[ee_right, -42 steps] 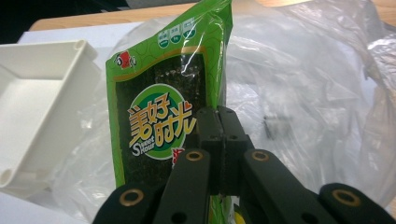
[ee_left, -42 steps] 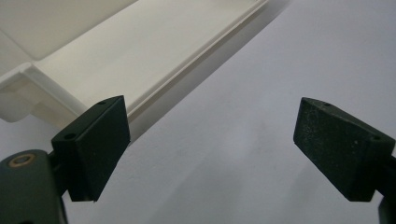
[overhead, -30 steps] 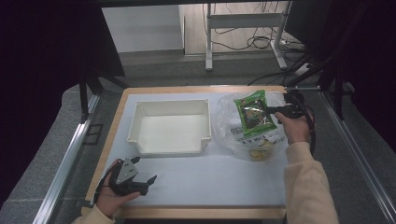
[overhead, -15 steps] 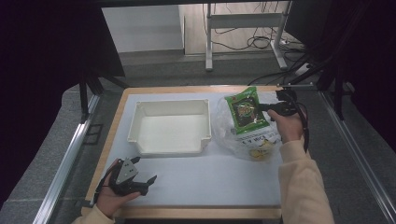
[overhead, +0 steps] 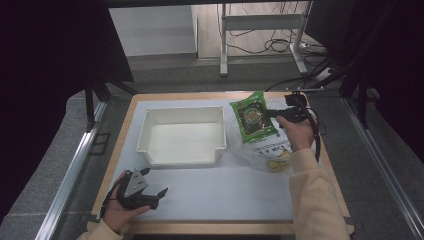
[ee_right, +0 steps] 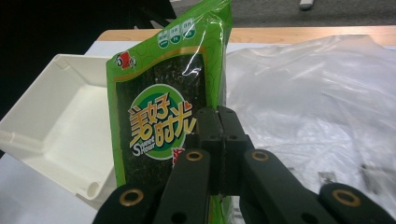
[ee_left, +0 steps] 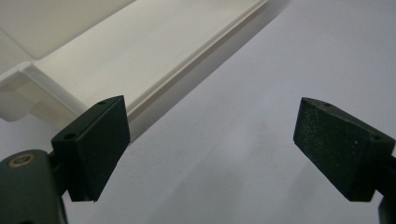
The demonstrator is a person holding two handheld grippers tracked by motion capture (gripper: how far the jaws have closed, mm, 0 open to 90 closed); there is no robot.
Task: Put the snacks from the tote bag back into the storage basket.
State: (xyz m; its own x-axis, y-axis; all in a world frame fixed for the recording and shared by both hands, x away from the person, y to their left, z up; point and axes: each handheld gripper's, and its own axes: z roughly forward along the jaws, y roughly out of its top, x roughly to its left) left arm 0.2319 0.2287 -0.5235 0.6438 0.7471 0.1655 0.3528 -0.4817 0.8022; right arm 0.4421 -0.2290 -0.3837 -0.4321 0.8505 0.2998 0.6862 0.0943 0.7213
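Right now the right hand-held gripper has its jaws pressed together on the edge of a green snack packet, holding it off the surface at the far right. From the right gripper view the packet stands upright in the clamp, printed face toward the camera, pinched near its right edge. Below and behind it lies a crumpled clear plastic bag on the surface; in the right gripper view the bag spreads out to the right of the packet. A white plastic tray sits just left of the packet, empty, apart from it. Left hand-held gripper is down at the near left corner, held in the person's left hand, jaws spread wide with nothing between them. In the left gripper view the two black pads frame bare white surface, with the tray's wall ahead and to the left, near but not touching. Right forearm in a cream sleeve runs up the right side of the surface.
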